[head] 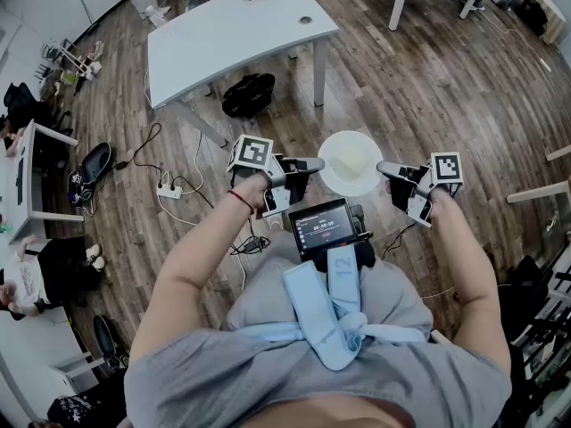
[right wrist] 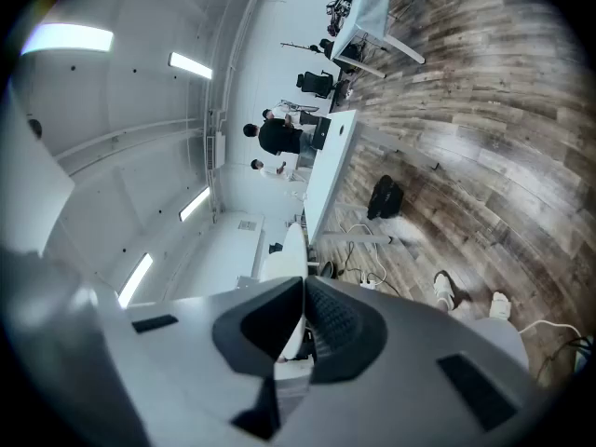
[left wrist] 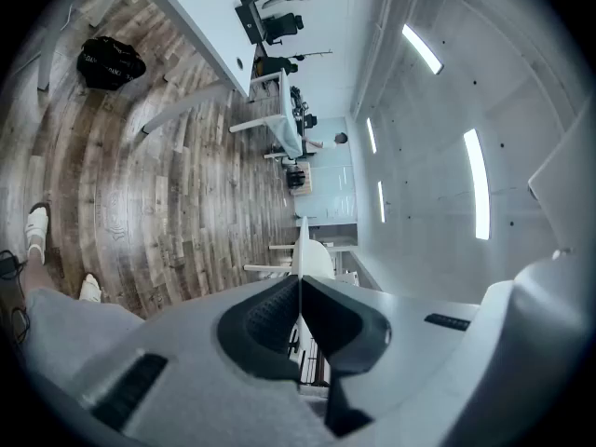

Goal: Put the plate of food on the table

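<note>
A: In the head view, where is the plate?

B: The plate (head: 344, 188) hangs in the air in front of the person, over the wooden floor (head: 428, 78), with a pale lump of food (head: 352, 160) on it. The left gripper (head: 318, 163) pinches its left rim and the right gripper (head: 384, 168) pinches its right rim. The table (head: 241, 34) stands well ahead and to the left, so the carry looks unfinished.

A: What should the person mind on the way?

B: A black bag (head: 248, 94) lies under the table's near side, and a power strip (head: 168, 188) with cables lies off to the left. The person's feet should probably go round both.

A: And the left gripper view?

B: The jaws are clamped on the plate (left wrist: 310, 259), which is seen edge-on as a thin white blade between the dark pads. The bite looks shallow. The two hands would do best to travel together and level, neither pulling apart nor tilting.

A: The right gripper view?

B: It shows the same hold. The jaws are pressed on the plate's (right wrist: 291, 250) opposite rim, and the table (right wrist: 331, 152) shows beyond. The plate should likely be set flat on the tabletop before either grip loosens.
</note>
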Demonstrator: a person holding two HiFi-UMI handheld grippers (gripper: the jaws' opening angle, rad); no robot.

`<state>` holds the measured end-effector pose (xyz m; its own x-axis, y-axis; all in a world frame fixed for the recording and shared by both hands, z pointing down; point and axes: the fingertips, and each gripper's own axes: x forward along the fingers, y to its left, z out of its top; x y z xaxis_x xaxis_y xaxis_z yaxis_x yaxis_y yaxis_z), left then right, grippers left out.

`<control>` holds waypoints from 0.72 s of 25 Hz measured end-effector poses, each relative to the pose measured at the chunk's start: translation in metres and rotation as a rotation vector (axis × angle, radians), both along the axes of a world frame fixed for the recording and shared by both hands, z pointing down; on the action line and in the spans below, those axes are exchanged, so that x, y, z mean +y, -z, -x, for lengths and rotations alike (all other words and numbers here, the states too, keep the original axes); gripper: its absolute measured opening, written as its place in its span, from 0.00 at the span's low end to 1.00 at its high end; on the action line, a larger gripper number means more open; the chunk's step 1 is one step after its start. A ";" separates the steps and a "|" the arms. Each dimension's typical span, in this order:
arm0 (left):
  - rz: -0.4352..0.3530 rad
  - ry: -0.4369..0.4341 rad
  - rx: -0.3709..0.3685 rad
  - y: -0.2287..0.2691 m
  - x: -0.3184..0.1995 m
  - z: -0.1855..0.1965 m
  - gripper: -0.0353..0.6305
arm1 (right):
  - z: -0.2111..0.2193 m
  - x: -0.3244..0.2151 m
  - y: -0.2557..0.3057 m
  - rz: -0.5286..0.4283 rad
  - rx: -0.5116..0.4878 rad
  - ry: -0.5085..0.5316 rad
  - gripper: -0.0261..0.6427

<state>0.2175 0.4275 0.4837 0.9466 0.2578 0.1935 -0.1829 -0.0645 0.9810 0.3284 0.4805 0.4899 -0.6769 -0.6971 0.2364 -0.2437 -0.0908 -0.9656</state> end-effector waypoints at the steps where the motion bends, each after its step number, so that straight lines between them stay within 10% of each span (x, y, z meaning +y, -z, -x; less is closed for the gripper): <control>1: 0.000 0.000 -0.002 0.000 -0.001 0.000 0.09 | -0.001 -0.001 0.000 -0.002 -0.001 -0.001 0.09; 18: -0.018 -0.004 0.009 0.001 -0.004 -0.002 0.09 | -0.001 -0.006 -0.001 -0.005 -0.046 -0.023 0.09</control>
<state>0.2193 0.4232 0.4824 0.9473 0.2582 0.1897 -0.1740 -0.0826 0.9813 0.3298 0.4742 0.4907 -0.6707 -0.7137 0.2020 -0.1973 -0.0908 -0.9761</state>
